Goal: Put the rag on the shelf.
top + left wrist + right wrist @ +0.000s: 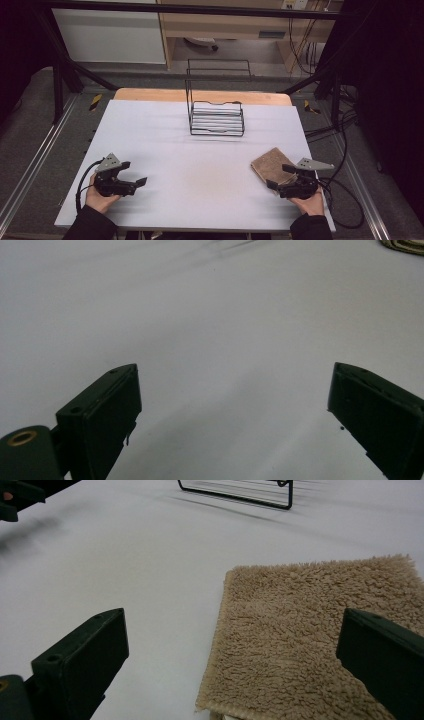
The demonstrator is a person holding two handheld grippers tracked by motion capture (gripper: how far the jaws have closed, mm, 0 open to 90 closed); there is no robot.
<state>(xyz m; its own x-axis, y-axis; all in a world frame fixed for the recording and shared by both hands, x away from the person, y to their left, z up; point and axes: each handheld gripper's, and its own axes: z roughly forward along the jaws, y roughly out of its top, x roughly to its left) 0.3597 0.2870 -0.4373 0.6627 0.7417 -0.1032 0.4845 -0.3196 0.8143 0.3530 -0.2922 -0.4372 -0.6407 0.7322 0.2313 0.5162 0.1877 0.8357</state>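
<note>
Folded tan towel [320,640], shaggy pile up, lying flat on the white table cover [200,150], near the cover's front right corner. Folded edge visible in the right gripper view, a pale layer peeking from beneath at the near corner. Untouched, nothing pressing on it, no crease from a grip.

Just at the towel's near edge: right gripper [285,176], jaws spread wide, one jaw over the pile and the other over bare cover beside the towel's left edge. Straddling that edge, apparently, to take the folded side between the jaws. No contact visible; nothing held. Aimed low and nearly level with the cover, which suits sliding a jaw under the fold rather than pinching from above.

Well to the left of the towel, across bare cover: left gripper [134,172], also wide, nothing between the jaws, only plain white cover ahead in the left gripper view and a sliver of the towel at the far top right. Pointed toward the towel, resting low near the front edge, probably waiting to help once a corner comes up.

Behind the towel, toward the far middle of the cover: black wire rack [216,107], upright back frame and ribbed base, bare. Likely the towel's destination, though that stays a guess. Step judged barely begun.
</note>
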